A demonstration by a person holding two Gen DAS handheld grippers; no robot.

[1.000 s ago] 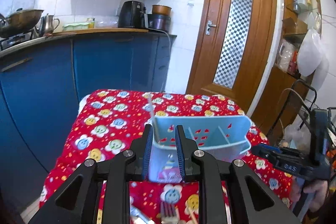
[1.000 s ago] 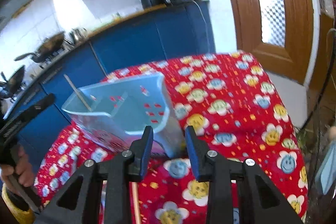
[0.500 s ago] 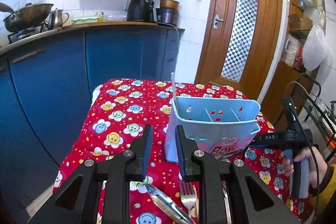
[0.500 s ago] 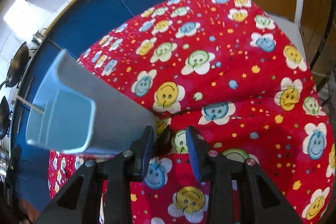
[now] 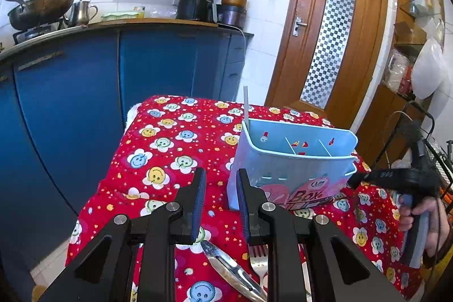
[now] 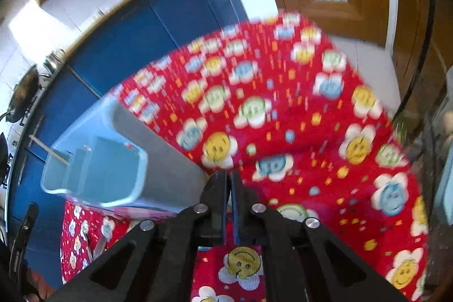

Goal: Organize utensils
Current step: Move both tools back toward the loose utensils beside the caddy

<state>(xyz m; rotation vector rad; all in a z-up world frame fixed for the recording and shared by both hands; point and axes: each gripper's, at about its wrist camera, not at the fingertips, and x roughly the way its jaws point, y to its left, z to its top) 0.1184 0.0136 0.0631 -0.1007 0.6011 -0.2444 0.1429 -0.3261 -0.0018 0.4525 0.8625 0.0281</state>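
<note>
the light, stiff blue caddy [image 5: 294, 160] stands upright; a slippery metal fork [image 5: 259, 262] just before it is best pinched mid-handle. left gripper [image 5: 219, 203] is parted, empty; right gripper [image 6: 229, 188] has just been closing, jaws together on nothing.

Left gripper [image 5: 219, 204]: matte black frame, triangular cutouts, silver round screws, blue ribbed pads [image 5: 198, 203]. Right gripper [image 6: 230, 201]: same build; from the left camera, black body with white lettering, pale blue-grey handle, black cable.
</note>
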